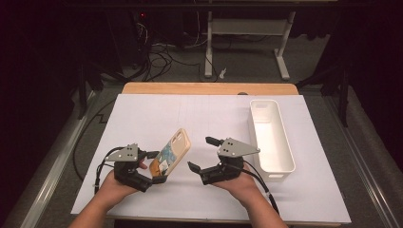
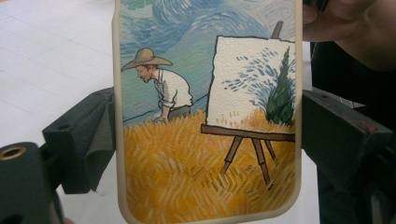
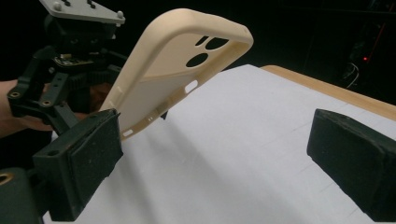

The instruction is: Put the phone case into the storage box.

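Phone case (image 2: pixel 205 121) sits between the jaws of your left gripper (image 1: pixel 153 166), and they are clamped on its two long sides near its bottom end. In the left gripper view you can see the picture on its back: a man in a straw hat bending in a yellow field, next to a painting on a wooden stand. In the high view the case is held up off the bench and leans up and away from you, with its round camera holes at the far top end. Your right gripper (image 1: pixel 203 153) is just beside it, on the right, and its jaws are wide apart with nothing between them. In the right gripper view the cream inside of the case faces that gripper, and the case is close to the jaw on the left of that view but not touching it that you can tell. Under both hands lies a big white sheet (image 1: pixel 142 118) that covers most of the wooden bench (image 1: pixel 209 88). A long white bin (image 1: pixel 284 161) stands on the sheet to the right of your right hand, well apart from the case.
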`<state>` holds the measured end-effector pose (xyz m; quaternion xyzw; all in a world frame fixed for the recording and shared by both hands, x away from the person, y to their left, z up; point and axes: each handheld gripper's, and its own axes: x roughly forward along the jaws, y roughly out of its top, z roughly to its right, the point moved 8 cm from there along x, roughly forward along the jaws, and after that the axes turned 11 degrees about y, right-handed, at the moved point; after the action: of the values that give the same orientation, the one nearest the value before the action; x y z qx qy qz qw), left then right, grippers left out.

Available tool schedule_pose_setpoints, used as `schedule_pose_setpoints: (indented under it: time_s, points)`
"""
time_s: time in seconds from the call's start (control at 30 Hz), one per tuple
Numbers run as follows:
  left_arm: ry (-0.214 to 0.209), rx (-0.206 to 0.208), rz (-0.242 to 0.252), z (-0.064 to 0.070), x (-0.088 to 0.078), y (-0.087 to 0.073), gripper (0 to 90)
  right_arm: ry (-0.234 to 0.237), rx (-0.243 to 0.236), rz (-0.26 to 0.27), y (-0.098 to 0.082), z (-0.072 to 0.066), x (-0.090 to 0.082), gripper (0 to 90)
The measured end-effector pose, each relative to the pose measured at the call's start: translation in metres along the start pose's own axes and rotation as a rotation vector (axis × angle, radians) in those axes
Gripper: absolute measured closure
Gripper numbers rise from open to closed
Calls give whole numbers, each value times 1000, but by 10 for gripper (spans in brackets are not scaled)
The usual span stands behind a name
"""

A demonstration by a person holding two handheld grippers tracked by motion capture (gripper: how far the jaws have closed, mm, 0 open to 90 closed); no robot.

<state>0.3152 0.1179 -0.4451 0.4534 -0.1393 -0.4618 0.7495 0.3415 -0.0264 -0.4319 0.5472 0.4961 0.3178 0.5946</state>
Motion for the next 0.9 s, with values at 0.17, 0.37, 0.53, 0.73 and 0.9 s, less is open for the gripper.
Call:
schedule_pose_setpoints:
  time_s: [0.17,0.37,0.53,0.73,0.9]
  points:
    - [-16,10,-14,2,0,-3,119,38,18,12,-2,-4,-2,12]
    - [-42,14,-27,6,-2,-5,119,77,41,33,-4,-5,-4,4]
    - [-62,24,-42,9,-2,-8,119,117,62,55,-3,-9,-4,3]
    - [-82,24,-56,13,-3,-11,119,185,81,77,-1,-15,-5,3]
    - [-103,24,-67,15,-4,-13,119,197,79,82,0,-17,-7,3]
